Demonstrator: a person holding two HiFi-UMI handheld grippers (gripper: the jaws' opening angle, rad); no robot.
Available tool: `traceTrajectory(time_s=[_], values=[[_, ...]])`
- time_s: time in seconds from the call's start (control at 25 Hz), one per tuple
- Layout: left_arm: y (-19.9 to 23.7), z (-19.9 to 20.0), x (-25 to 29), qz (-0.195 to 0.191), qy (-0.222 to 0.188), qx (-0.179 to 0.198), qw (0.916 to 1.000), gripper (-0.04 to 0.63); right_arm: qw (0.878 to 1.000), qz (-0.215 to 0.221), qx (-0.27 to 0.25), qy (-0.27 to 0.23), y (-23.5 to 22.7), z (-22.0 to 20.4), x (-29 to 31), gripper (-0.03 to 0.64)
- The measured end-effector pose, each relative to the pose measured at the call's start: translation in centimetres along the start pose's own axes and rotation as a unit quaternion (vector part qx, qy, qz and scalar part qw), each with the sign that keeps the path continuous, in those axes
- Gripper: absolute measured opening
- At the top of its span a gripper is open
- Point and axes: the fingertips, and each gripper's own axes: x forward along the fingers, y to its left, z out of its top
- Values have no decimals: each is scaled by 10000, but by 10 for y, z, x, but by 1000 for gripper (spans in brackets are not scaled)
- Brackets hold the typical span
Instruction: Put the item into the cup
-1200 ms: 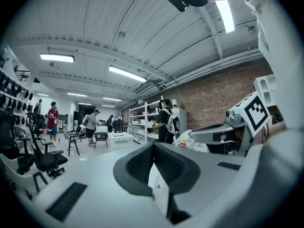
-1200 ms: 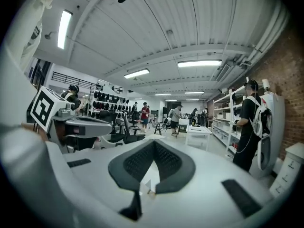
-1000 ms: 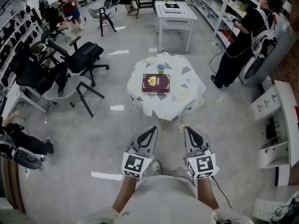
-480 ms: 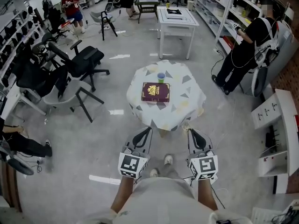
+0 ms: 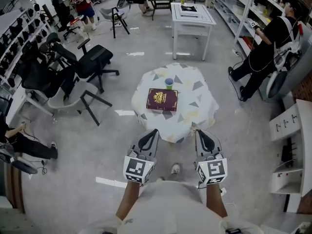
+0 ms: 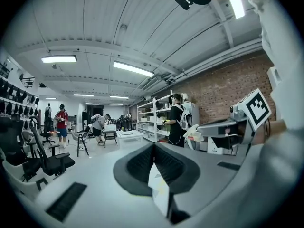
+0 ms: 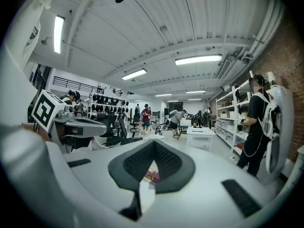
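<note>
While both grippers hang short of the table (image 5: 195,112), the task looks unstarted, with nothing in hand.

Head view: the left gripper (image 5: 154,132) and right gripper (image 5: 199,133) both point at the near table edge. Each has its jaws pressed together to a point. The cup (image 5: 168,83) stands on the far side of the table, just beyond a red book (image 5: 162,99) lying flat mid-table. I can't make out any item small enough for the cup; the book looks far too big for it.

Left gripper view: the left gripper (image 6: 153,148) has its jaws meeting tip to tip with nothing pinched. Only a pale sliver of cloth (image 6: 158,186) shows through the gap behind the tips.

Right gripper view: the right gripper (image 7: 154,146) is the same, tips together and nothing between them. The book shows through the gap behind the tips, so this one seems lined up on it.

Risks, as I judge them:
- Jaws need to spread before the reach. Arriving closed would shove the target instead of straddling it.
- The cup sits past the book, so the reach goes over the book — a low gripper body could clip the cup and tip it or push it toward the far edge.
- The cloth drapes loose over the table — a snagged jaw would drag the book and cup together.
- The item is unidentified from here, so a wrong pick is possible.
</note>
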Motion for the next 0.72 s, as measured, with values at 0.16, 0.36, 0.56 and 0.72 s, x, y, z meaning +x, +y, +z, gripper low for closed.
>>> traceTrajectory(time_s=[0.16,0.36,0.56,0.72], values=[[-1,7,25,134,-15,64,9999,12,9999,145,-4,-45,-23,4,16,5],[-2,10,47,326,61,24,9994,12,9994,331,126,-60,-46,-1,35,5],[3,15,67,442,65,59,9990,12,9988,428,228,-106,-62,0,50,5],[12,13,80,492,88,52,9987,12,9984,493,272,-28,-66,-7,66,5]])
